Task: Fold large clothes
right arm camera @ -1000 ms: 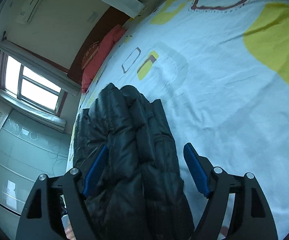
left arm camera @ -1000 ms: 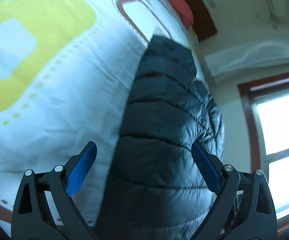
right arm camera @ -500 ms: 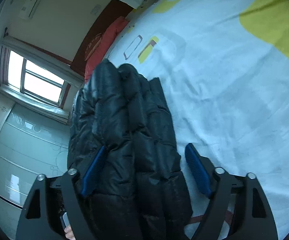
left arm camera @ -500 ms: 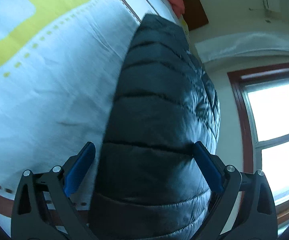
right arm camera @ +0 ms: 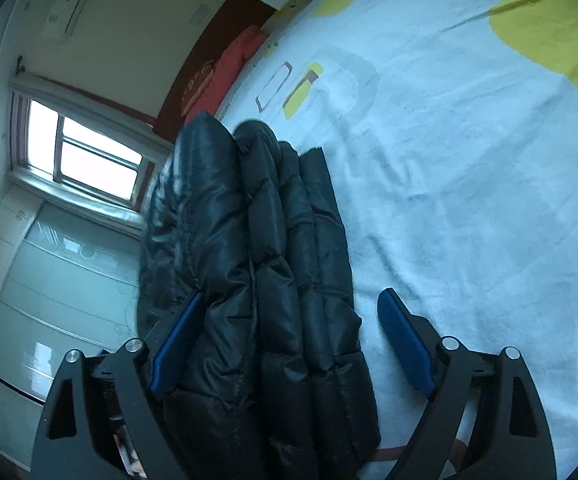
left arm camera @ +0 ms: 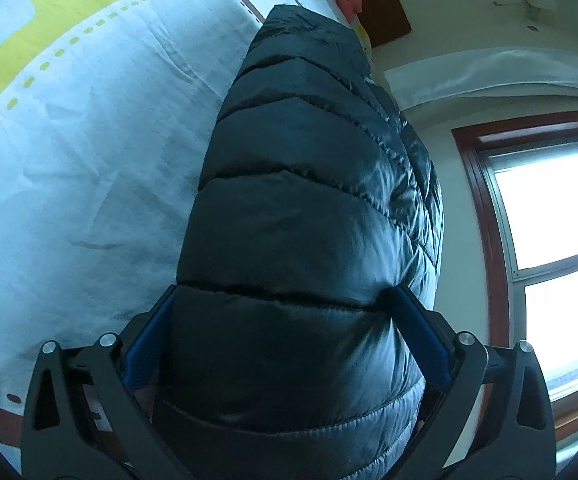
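A black quilted puffer jacket [left arm camera: 313, 208], folded into a thick bundle, lies on the bed. In the left wrist view it fills the gap of my left gripper [left arm camera: 285, 336], whose blue pads press against both its sides. In the right wrist view the folded layers of the jacket [right arm camera: 257, 264] stand between the wide-spread fingers of my right gripper [right arm camera: 289, 340]. The left blue pad [right arm camera: 177, 340] touches the bundle. The right blue pad [right arm camera: 405, 340] stands apart from it over the sheet.
The bed sheet [right arm camera: 469, 160] is pale blue with yellow and brown shapes. Red pillows [right arm camera: 225, 76] and a dark headboard [left arm camera: 377, 4] lie at the far end. A window [left arm camera: 549, 208] and a wardrobe [right arm camera: 49, 288] stand beside the bed.
Both grippers have moved further onto the jacket bundle, which looms larger. The left pads now bear on its sides.
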A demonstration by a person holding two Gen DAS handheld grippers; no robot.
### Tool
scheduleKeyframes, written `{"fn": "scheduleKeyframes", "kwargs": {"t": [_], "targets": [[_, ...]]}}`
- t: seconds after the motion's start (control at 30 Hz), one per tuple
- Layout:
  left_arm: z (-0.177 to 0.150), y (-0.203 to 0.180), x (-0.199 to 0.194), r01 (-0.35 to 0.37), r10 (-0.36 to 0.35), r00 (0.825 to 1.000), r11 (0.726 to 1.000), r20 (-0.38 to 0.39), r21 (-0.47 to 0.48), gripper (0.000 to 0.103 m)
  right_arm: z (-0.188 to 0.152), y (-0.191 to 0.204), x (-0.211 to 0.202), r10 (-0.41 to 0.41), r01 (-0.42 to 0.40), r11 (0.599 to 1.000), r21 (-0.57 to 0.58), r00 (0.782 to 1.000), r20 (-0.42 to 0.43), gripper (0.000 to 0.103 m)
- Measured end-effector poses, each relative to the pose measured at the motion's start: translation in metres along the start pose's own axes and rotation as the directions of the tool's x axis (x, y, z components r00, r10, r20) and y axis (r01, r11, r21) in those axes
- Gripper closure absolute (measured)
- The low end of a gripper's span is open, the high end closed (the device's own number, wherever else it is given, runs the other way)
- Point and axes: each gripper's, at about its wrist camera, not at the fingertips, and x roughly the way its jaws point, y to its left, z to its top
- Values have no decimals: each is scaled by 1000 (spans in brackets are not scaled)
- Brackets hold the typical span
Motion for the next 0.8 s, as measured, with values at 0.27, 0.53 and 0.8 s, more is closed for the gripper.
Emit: {"fn": "scheduleKeyframes", "kwargs": {"t": [0.27, 0.53, 0.8], "targets": [[0, -2, 5, -8, 8, 1000, 1000, 10, 0, 2, -2, 8, 18, 57, -57, 998, -28, 998, -25, 15], [-2, -8, 11, -6, 6, 1000, 1000, 15, -11, 2, -12, 17, 24, 38, -38, 998, -54, 999, -3, 21], [-7, -9, 9, 2, -2, 999, 1000, 35, 6, 10, -24, 17, 24, 89, -89, 996, -18, 996, 4, 46]]}}
